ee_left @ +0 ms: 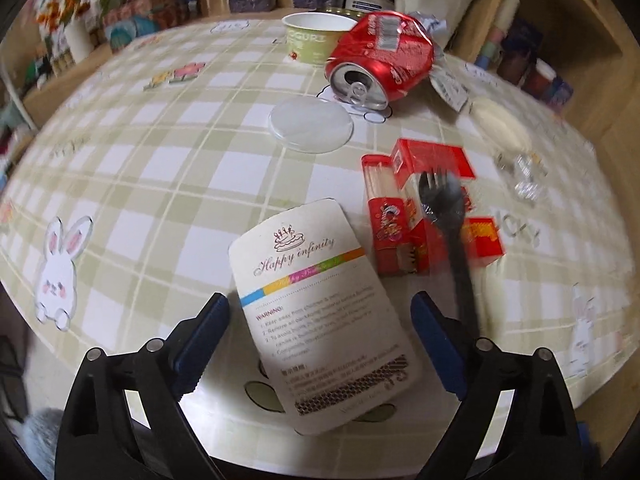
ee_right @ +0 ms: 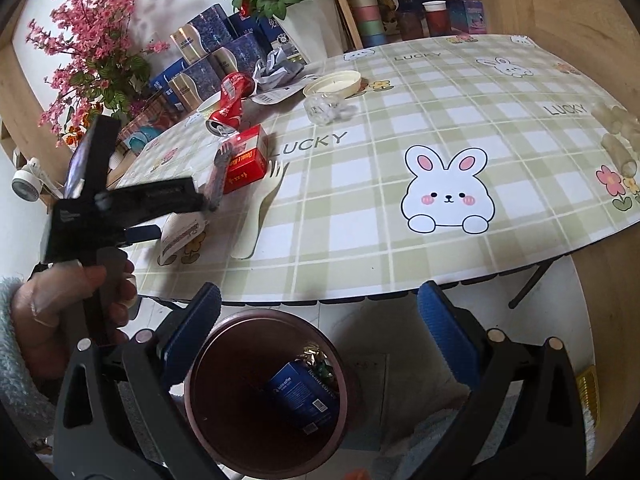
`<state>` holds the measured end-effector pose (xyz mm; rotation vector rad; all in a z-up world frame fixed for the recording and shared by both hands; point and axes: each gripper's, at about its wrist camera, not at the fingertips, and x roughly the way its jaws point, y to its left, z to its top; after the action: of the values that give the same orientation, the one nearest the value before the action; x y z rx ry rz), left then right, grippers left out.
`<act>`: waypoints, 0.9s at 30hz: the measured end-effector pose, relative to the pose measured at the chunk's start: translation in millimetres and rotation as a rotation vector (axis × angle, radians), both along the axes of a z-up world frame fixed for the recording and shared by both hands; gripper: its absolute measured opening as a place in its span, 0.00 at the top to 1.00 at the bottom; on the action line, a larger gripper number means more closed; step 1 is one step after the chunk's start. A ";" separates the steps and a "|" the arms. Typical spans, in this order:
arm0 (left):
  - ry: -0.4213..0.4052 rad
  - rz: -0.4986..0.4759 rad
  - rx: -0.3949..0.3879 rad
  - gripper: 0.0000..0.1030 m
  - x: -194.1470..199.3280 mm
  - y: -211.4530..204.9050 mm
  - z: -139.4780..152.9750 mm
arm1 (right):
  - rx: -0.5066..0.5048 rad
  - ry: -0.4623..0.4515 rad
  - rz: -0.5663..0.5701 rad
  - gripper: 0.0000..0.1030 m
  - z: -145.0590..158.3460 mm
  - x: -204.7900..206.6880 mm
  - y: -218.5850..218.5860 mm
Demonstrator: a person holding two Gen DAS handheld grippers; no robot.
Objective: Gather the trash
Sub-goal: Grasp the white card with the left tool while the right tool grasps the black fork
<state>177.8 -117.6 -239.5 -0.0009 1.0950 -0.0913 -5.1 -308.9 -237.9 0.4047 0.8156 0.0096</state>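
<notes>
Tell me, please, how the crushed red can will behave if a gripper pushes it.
The can lies on its side, so it may roll, though its dents probably make it wobble and stop soon. Opened and crumpled, it looks empty, likely light, easily skidding on the smooth tablecloth.

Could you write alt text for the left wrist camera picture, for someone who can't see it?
An open left gripper hovers over a printed white card on a checked bunny tablecloth. Beyond lie a black plastic fork across red boxes, a clear lid, a crushed red can and a yogurt cup.

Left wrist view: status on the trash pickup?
Left gripper open over the card. Right gripper open, empty, above bin. Black fork beside card.
</notes>
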 end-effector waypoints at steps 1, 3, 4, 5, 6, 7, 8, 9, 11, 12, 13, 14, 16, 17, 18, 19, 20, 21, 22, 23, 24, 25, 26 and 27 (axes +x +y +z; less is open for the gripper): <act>-0.009 -0.010 0.033 0.13 -0.3 -2.7 -1.9 | -0.004 0.000 0.002 0.06 -0.2 -0.1 0.3; -0.023 -0.021 0.056 0.12 -1.2 -4.3 -3.2 | -0.015 0.004 0.005 0.06 -1.4 -0.2 1.3; -0.027 -0.022 0.050 0.12 -1.7 -2.9 -3.2 | -0.019 0.006 0.006 0.06 -1.9 -0.1 1.7; -0.030 -0.033 0.053 0.14 -2.4 -2.5 -2.5 | -0.023 0.010 0.008 0.06 -2.7 0.0 2.5; -0.043 -0.040 0.050 0.27 -3.7 -1.2 -0.2 | -0.027 0.015 0.011 0.06 -3.1 0.1 3.4; -0.045 -0.049 0.046 0.32 -4.3 2.3 2.2 | -0.032 0.017 0.015 0.06 -2.6 0.1 4.4; -0.041 -0.053 0.032 0.38 -5.9 6.0 3.6 | -0.042 0.015 0.017 0.06 -1.3 -0.1 5.7; -0.043 -0.053 0.016 0.40 -7.1 9.9 5.2 | -0.052 0.014 0.018 0.06 0.3 0.0 6.8; -0.039 -0.049 -0.033 0.44 -11.5 25.6 9.8 | -0.075 -0.001 0.025 0.06 4.4 0.9 8.8; -0.037 -0.047 -0.048 0.44 -12.8 28.9 10.9 | -0.086 -0.007 0.028 0.06 6.7 2.8 9.8; -0.035 -0.045 -0.075 0.45 -15.4 36.8 13.6 | -0.090 -0.009 0.031 0.06 7.7 4.3 10.3; -0.038 -0.046 -0.089 0.45 -18.7 42.3 15.9 | -0.090 -0.010 0.037 0.06 8.9 6.5 10.7; -0.054 -0.054 -0.102 0.46 -26.5 51.9 22.3 | -0.087 -0.017 0.057 0.06 12.1 13.2 12.7; -0.065 -0.060 -0.109 0.46 -31.1 56.8 26.7 | -0.090 -0.024 0.072 0.06 14.1 18.1 14.9; -0.074 -0.064 -0.114 0.46 -34.4 60.8 30.5 | -0.091 -0.032 0.084 0.07 15.9 21.9 16.4; -0.086 -0.068 -0.121 0.46 -38.7 65.9 35.2 | -0.089 -0.040 0.099 0.10 17.7 26.3 19.0; -0.093 -0.069 -0.129 0.46 -41.7 70.0 38.5 | -0.083 -0.051 0.126 0.15 20.1 34.3 22.7; -0.099 -0.068 -0.138 0.46 -44.3 74.3 41.6 | -0.076 -0.056 0.143 0.16 21.9 41.5 25.5; -0.108 -0.066 -0.150 0.46 -48.2 80.0 46.1 | -0.072 -0.061 0.157 0.17 23.5 48.8 28.6; -0.112 -0.066 -0.157 0.46 -50.2 82.3 48.2 | -0.068 -0.069 0.169 0.22 25.2 54.4 30.7; -0.119 -0.067 -0.165 0.46 -52.7 85.1 51.0 | -0.071 -0.080 0.185 0.25 27.3 64.4 34.4; -0.130 -0.069 -0.173 0.46 -56.4 88.7 55.1 | -0.085 -0.082 0.193 0.29 28.4 74.4 39.0; -0.139 -0.070 -0.176 0.46 -59.1 91.5 57.7 | -0.098 -0.080 0.197 0.32 28.8 83.4 42.4; -0.144 -0.070 -0.179 0.46 -61.2 93.6 59.0 | -0.105 -0.075 0.204 0.36 28.3 93.4 46.2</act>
<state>116.6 -24.0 -180.4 -0.1149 0.9404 -0.2482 88.2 -262.6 -209.6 0.2199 0.7772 0.1696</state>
